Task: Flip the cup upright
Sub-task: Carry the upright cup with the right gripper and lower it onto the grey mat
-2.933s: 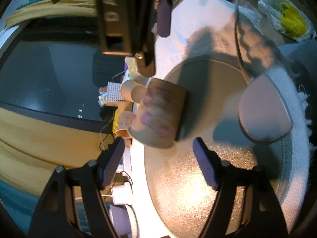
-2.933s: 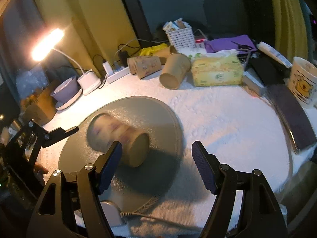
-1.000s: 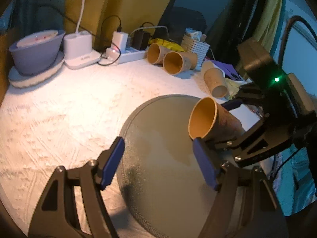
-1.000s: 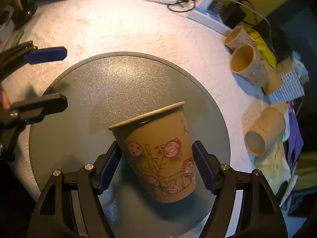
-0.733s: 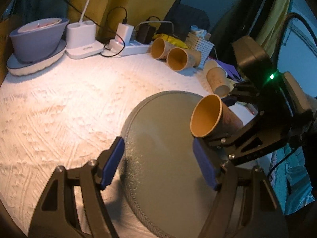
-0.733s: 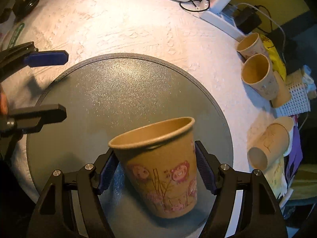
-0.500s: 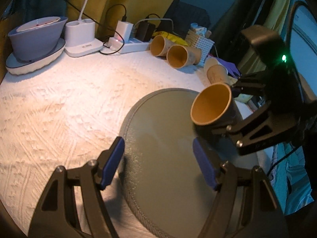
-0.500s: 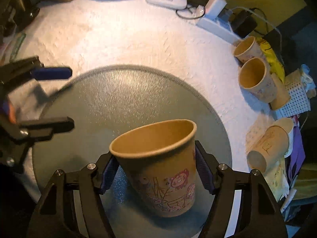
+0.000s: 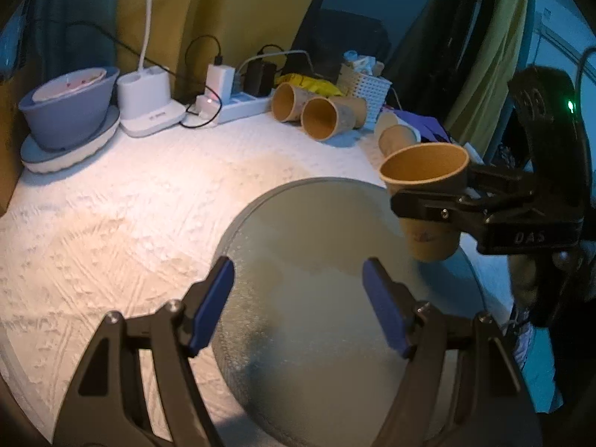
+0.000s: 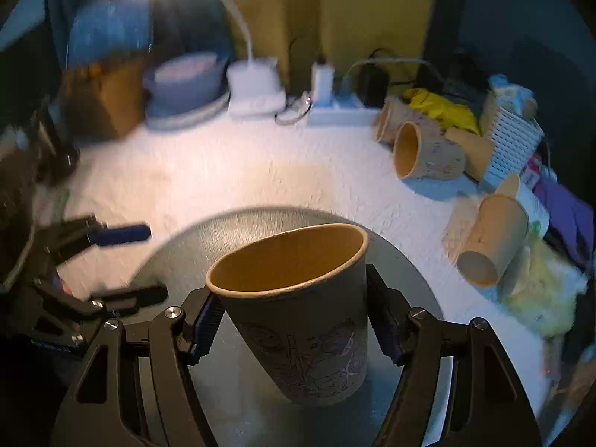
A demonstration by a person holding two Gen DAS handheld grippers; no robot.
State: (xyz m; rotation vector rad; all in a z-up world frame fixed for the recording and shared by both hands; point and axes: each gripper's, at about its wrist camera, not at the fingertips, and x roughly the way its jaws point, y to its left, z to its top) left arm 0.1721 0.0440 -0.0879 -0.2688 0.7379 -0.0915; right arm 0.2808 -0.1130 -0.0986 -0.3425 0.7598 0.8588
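A brown paper cup (image 10: pixel 305 320) with cartoon prints is held mouth up, nearly upright, between the fingers of my right gripper (image 10: pixel 298 320), just above the round grey mat (image 10: pixel 178 257). In the left wrist view the cup (image 9: pixel 424 193) hangs over the mat's (image 9: pixel 316 260) right edge, clamped by the right gripper. My left gripper (image 9: pixel 301 309) is open and empty over the near part of the mat. It shows at the left of the right wrist view (image 10: pixel 123 260).
Several spare paper cups (image 9: pixel 320 117) lie on their sides at the back of the white textured cloth (image 9: pixel 130 193). A white basket (image 9: pixel 368 91), power strip (image 9: pixel 238 106), lamp base (image 9: pixel 149 98) and blue bowl (image 9: pixel 67 108) line the back edge.
My right gripper has turned the cup from lying tilted on its side to nearly upright, mouth up, and lowered toward the mat. My left gripper has stayed open and drawn back.
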